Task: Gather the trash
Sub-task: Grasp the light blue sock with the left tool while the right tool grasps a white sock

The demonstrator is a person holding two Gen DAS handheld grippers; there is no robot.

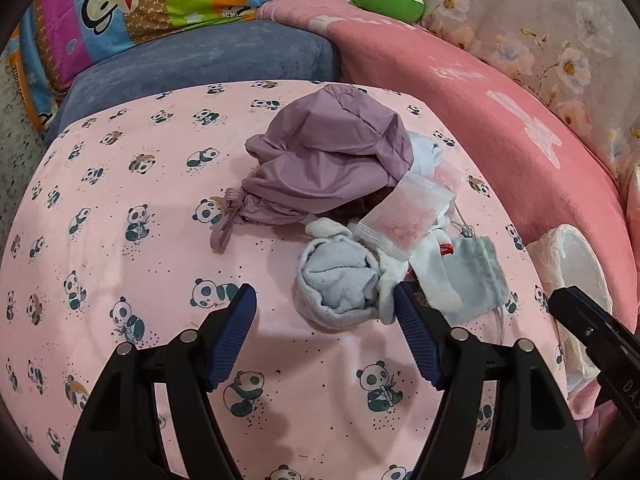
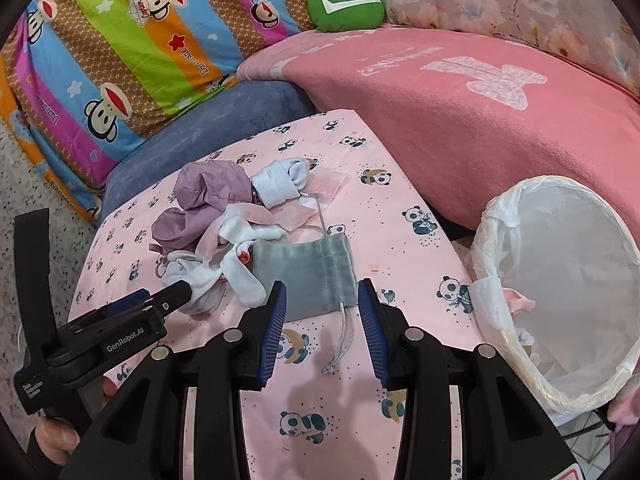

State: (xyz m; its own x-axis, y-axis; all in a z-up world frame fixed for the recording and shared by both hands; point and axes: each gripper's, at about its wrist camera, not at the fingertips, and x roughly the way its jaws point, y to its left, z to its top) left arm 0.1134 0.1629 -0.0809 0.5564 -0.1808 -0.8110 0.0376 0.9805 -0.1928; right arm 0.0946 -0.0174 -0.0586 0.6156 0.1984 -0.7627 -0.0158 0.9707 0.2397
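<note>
On the panda sheet [image 1: 120, 200] in my left view, my left claw [image 1: 324, 308] is wide open and holds nothing, with a rolled blue sock [image 1: 340, 284] just ahead between its tips. Over in my right view, my right claw [image 2: 322, 300] is open too, right by the grey pouch [image 2: 308, 272], and the white bin [image 2: 560, 280] sits beside the sheet.

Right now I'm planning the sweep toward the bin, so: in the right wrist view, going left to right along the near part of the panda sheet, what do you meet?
Left gripper → white socks → grey drawstring pouch → bare panda sheet → white-lined trash bin.
</note>
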